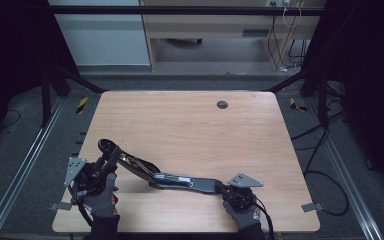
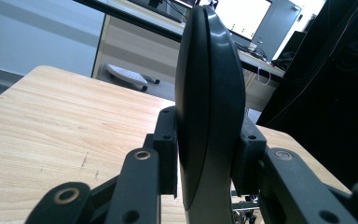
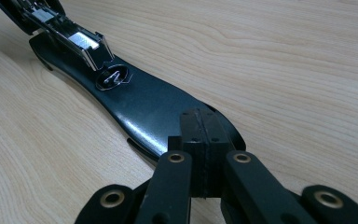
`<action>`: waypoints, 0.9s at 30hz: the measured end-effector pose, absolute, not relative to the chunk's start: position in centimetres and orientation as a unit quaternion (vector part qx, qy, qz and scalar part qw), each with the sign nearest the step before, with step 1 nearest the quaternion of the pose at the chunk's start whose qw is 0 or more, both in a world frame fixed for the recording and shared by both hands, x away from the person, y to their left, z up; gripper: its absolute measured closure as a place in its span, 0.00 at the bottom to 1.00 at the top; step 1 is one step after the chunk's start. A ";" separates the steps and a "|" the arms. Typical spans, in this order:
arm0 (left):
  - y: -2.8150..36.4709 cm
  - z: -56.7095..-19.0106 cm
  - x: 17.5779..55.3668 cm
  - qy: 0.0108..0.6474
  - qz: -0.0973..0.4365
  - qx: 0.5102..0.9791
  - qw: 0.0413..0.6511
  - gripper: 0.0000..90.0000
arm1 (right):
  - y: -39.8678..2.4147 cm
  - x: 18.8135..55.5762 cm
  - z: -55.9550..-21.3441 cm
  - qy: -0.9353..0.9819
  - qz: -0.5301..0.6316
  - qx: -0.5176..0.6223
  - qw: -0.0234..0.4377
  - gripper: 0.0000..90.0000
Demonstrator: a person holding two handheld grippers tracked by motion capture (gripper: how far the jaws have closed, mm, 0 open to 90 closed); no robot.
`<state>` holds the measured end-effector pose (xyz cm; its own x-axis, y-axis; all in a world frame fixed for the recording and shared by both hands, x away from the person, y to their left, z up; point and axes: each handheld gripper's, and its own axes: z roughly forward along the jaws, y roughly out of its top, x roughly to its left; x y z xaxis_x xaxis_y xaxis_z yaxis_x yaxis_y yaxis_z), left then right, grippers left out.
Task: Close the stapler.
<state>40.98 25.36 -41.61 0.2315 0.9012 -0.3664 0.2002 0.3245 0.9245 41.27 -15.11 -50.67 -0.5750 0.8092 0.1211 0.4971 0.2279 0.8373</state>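
A large black stapler [image 1: 160, 176] lies opened out on the wooden table [image 1: 195, 130], toward its near edge, base flat and top arm swung up and away to the left. The left gripper [image 1: 105, 161] has its jaws clamped on the raised arm's rounded end, holding it clear of the tabletop. The right gripper [image 1: 228, 190] has its jaws pressed together with nothing between them, and they bear down on the base's near end to pin it. So the opening looks done; whatever comes next in the channel, loading or clearing, is my guess at what is left. The right gripper view shows the bright metal staple channel [image 3: 81, 42] and the anvil plate [image 3: 113, 78], details lost from above. The left gripper view gives the arm's end [image 2: 209, 102] edge-on between the pads [image 2: 167, 154], with a desk beyond.
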 end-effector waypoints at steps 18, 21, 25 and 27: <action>21.9 -40.0 40.3 0.515 0.346 0.533 0.575 0.75 | -15.1 41.1 -50.8 0.760 0.458 0.428 0.171 1.00; 21.4 -39.9 40.2 0.514 0.356 0.533 0.570 0.75 | -15.1 41.0 -50.8 0.759 0.458 0.430 0.171 1.00; 20.7 -39.7 40.1 0.506 0.374 0.539 0.560 0.75 | -15.1 41.0 -50.8 0.759 0.458 0.431 0.170 1.00; 20.2 -39.7 40.0 0.502 0.382 0.541 0.557 0.75 | -15.1 41.0 -50.8 0.759 0.458 0.431 0.169 1.00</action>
